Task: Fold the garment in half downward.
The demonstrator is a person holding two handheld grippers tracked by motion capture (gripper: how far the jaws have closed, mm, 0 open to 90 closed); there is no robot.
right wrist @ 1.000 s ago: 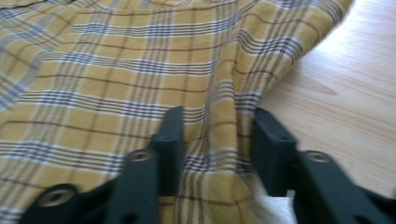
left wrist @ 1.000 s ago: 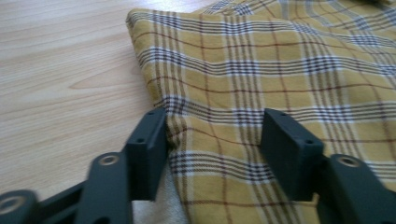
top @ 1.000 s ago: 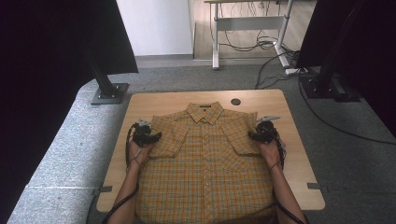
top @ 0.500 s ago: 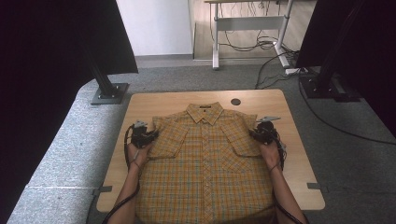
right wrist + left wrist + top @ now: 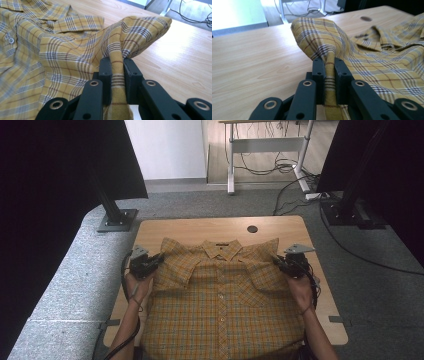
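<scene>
In the high view I am seeing both grippers, the left gripper (image 5: 150, 262) at nine o'clock and the right gripper (image 5: 285, 263) at three o'clock of the yellow plaid shirt (image 5: 220, 305), now lifting its shoulders off the wooden table (image 5: 200, 227) where a second ago they were lying flat, so I judge the grasp done and a fold or lift starting. In the left gripper view the jaws, having just been closing, are pinching a raised ridge of shirt cloth. In the right gripper view the jaws are likewise clamping a puckered shoulder fold, collar lying at eleven o'clock.
</scene>
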